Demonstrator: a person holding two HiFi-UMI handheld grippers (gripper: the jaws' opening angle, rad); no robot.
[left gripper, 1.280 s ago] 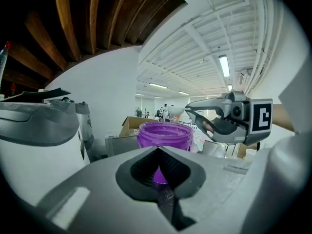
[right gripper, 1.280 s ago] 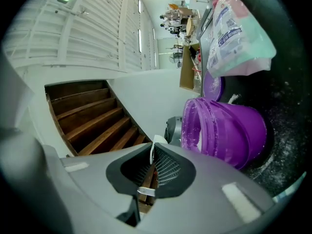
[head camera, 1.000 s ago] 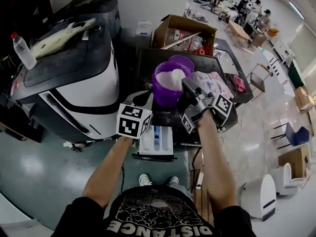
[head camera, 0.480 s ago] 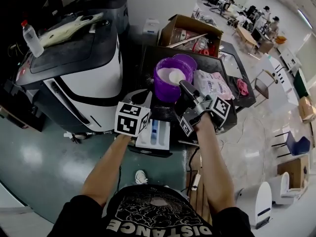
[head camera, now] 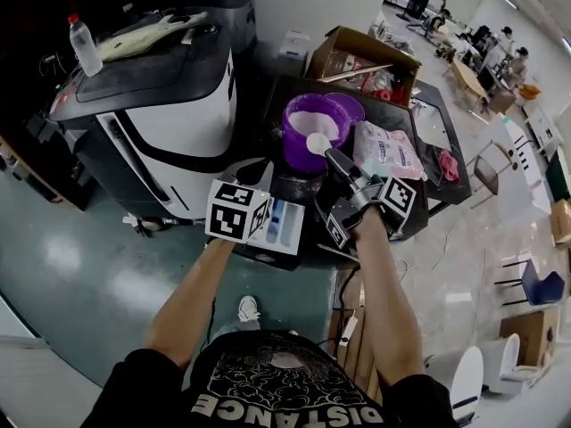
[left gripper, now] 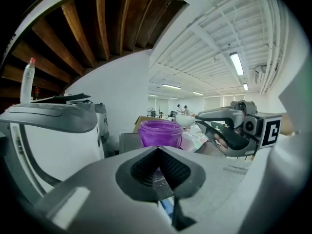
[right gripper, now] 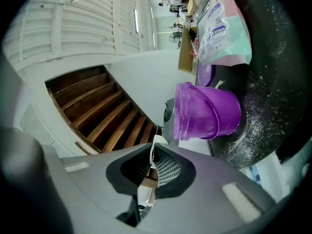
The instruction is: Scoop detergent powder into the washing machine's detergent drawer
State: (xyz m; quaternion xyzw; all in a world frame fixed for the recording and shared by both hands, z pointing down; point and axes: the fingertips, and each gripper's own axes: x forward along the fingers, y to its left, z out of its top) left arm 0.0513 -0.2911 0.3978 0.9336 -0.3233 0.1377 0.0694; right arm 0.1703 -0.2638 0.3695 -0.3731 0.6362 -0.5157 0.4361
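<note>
Purple plastic makes up the detergent tub, which stands open toward the left edge of the black top, about midway back, with white powder heaped inside. Its lid lies just behind it.

The right gripper is clamped narrow on the flat handle of a white scoop. The scoop's bowl looks filled and hangs over the tub's near rim. The detergent drawer is pulled out below the near left corner of the black top, with a blue compartment showing. The left gripper hovers over it with its jaws drawn together on nothing.

The scoop is probably light, stiff, thin plastic. The hold on the handle's end suits it, provided the bowl stays level. The powder is loose and dry, so any tilt or jolt would likely shed it. White grains already dust the black top around the tub. The load itself should weigh very little, and the concern is spillage rather than grip force.

By count there are:
- one tub
- one lid
- one scoop
- one drawer
- one pink-and-green detergent bag, lying just right of the tub
- two grippers
</note>
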